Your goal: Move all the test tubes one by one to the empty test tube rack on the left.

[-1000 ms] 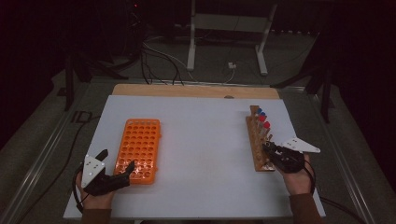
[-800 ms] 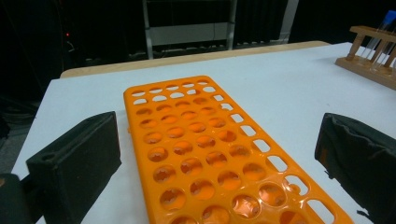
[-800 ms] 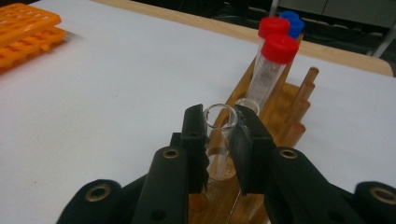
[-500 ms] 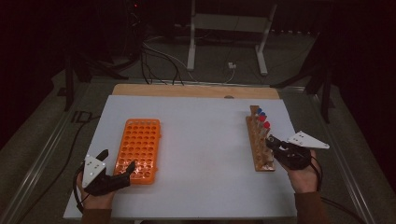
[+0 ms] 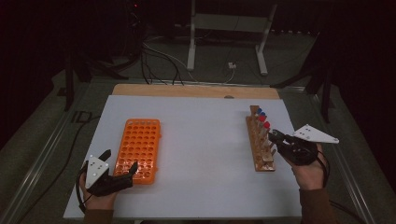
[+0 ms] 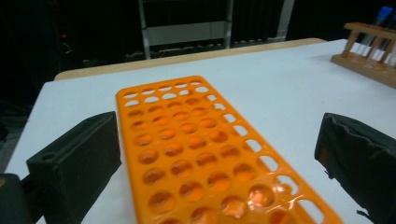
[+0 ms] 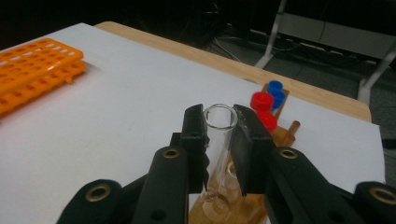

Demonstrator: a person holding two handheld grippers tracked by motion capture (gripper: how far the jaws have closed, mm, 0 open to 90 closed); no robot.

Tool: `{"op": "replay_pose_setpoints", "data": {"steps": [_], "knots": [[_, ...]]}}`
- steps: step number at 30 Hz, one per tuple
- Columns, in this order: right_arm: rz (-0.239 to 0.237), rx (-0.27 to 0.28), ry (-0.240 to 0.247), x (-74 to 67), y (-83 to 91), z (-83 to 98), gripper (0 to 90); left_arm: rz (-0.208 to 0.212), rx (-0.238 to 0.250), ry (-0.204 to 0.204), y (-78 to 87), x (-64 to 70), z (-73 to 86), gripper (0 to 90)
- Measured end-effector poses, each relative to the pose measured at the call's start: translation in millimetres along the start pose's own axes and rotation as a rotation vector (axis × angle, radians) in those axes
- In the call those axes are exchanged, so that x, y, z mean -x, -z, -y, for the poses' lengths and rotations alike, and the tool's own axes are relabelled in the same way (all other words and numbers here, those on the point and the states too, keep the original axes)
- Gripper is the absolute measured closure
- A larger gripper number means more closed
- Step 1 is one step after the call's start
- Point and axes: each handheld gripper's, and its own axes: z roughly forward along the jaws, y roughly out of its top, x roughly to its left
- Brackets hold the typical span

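High view: two racks [image 5: 139, 149] [image 5: 260, 148], four capped tubes [image 5: 263, 119]

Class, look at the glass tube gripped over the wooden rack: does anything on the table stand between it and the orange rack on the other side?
Nothing visible does. The right gripper holds the open glass tube above the wooden rack. Between it and the orange rack lies bare white table. The left gripper brackets that rack's near end.
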Motion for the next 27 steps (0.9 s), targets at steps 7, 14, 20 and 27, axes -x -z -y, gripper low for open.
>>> {"op": "replay_pose_setpoints", "data": {"steps": [7,14,20,27], "knots": [[-0.060,0.016,-0.012,-7.7,-6.4,-3.2,76.4,0.086,0.018,-0.061,-9.6,18.5,-20.2,1.1],[-0.118,0.025,-0.003,-21.8,-17.1,-6.9,76.4,0.166,0.031,-0.076,-28.1,36.5,-41.1,1.1],[-0.164,0.026,0.003,-33.8,-26.3,-10.2,76.3,0.230,0.022,-0.103,-48.6,56.8,-54.7,1.1],[-0.216,0.022,0.013,-47.2,-36.5,-14.0,76.3,0.280,0.013,-0.116,-70.4,80.3,-62.2,1.5]]}}
